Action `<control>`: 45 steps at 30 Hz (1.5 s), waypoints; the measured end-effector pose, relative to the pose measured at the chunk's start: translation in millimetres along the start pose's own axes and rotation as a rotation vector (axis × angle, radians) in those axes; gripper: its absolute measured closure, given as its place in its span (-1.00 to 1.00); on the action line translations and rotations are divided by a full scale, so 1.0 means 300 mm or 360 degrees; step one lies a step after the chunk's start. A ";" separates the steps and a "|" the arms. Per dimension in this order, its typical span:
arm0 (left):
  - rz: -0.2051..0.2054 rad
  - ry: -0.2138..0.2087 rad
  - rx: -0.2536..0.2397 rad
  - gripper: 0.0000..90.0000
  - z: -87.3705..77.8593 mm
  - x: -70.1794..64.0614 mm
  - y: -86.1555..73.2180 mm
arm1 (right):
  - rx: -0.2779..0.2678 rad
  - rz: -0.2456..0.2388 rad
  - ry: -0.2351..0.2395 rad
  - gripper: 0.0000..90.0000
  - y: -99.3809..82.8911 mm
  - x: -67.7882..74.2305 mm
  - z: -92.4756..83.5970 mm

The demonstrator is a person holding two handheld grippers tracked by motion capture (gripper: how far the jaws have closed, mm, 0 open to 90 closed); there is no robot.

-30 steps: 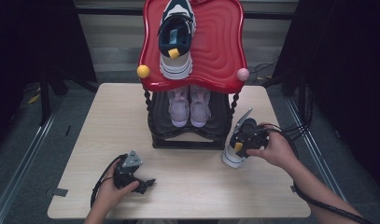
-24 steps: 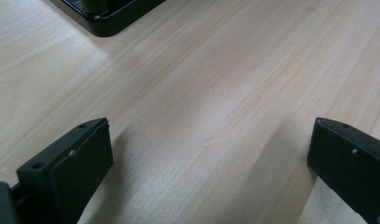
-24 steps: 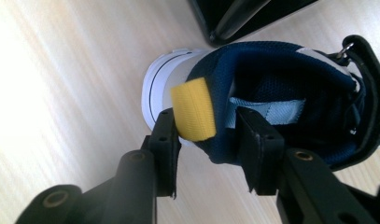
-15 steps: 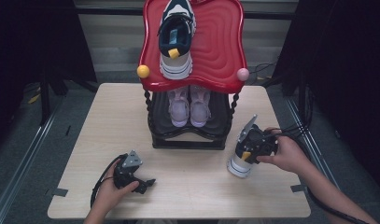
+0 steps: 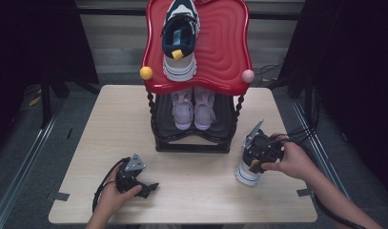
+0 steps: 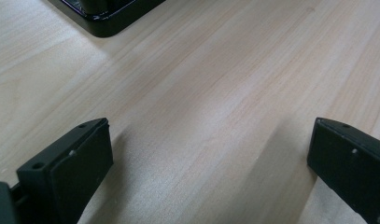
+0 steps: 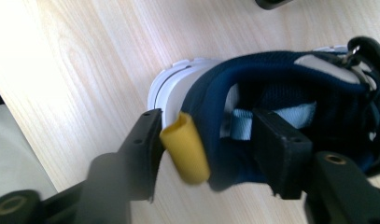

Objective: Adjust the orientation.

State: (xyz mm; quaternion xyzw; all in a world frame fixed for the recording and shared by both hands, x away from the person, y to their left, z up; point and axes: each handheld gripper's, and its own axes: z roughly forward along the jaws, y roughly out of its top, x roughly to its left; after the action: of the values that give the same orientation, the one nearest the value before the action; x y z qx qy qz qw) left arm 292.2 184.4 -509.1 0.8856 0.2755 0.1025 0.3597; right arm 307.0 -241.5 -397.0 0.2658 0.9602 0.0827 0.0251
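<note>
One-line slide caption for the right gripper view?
Right gripper straddles the navy sneaker's heel collar beside its yellow pull tab, jaws just opening, on the wooden table.

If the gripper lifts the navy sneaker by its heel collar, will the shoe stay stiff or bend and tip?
The navy sneaker likely hangs toe-down, since the right gripper straddles only the padded heel collar. That fabric collar probably squashes; the thick white sole should stay fairly stiff.

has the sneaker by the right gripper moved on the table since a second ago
Yes. The navy and white sneaker has shifted toward the table's near edge, away from the black rack base, with the right gripper, whose jaws have just been opening around its heel.
</note>
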 end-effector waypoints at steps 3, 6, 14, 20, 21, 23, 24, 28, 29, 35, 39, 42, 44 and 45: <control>0.0000 -0.0002 0.0000 -1.00 0.000 0.000 0.000 | 0.0018 -0.0026 0.0014 -0.05 0.019 -0.010 0.010; 0.0001 -0.0003 0.0000 -1.00 0.000 0.000 0.000 | 0.0028 -0.0028 0.0030 -0.01 0.036 -0.010 0.027; 0.0003 -0.0004 0.0000 -1.00 0.000 0.001 0.000 | 0.0094 -0.0031 0.0065 0.39 0.021 0.004 0.054; 0.0003 -0.0003 0.0000 -1.00 0.000 0.001 0.000 | 0.0121 -0.0047 0.0106 0.46 -0.002 0.020 0.033; 0.0003 -0.0004 0.0000 -1.00 0.000 0.001 0.000 | 0.0125 -0.0065 0.0116 0.46 -0.005 0.023 0.034; 0.0003 -0.0004 0.0000 -1.00 0.000 0.001 0.000 | 0.0137 -0.0096 0.0127 0.45 -0.008 0.026 0.035; 0.0003 -0.0003 0.0001 -1.00 0.000 0.001 0.000 | 0.0139 -0.0104 0.0132 0.40 -0.010 0.026 0.036; 0.0003 -0.0004 -0.0001 -1.00 0.000 0.001 0.000 | 0.0160 -0.0037 0.0161 0.31 -0.006 0.023 0.039; 0.0003 -0.0004 0.0000 -1.00 0.000 0.001 0.000 | 0.0170 -0.0046 0.0170 0.31 -0.004 0.020 0.042; 0.0004 -0.0004 0.0000 -1.00 0.000 0.001 0.000 | 0.0217 -0.0029 0.0218 0.21 0.004 0.019 0.062; 0.0004 -0.0004 0.0000 -1.00 0.000 0.001 0.000 | 0.0195 -0.0066 0.0206 0.27 0.004 0.010 0.074; 0.0004 -0.0007 0.0000 -1.00 0.001 0.001 0.000 | 0.0211 -0.0063 0.0218 0.36 0.006 0.010 0.077; 0.0004 -0.0005 0.0000 -1.00 0.001 0.001 0.000 | 0.0239 -0.0069 0.0250 0.35 0.007 0.013 0.083; 0.0005 -0.0004 0.0000 -1.00 0.000 0.001 0.000 | 0.0244 -0.0092 0.0245 0.34 0.008 0.012 0.083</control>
State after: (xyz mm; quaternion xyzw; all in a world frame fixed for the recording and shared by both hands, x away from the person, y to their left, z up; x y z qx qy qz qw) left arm 292.6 184.4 -509.1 0.8861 0.2737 0.1018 0.3598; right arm 307.5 -234.0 -421.0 0.2320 0.9700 0.0283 -0.0667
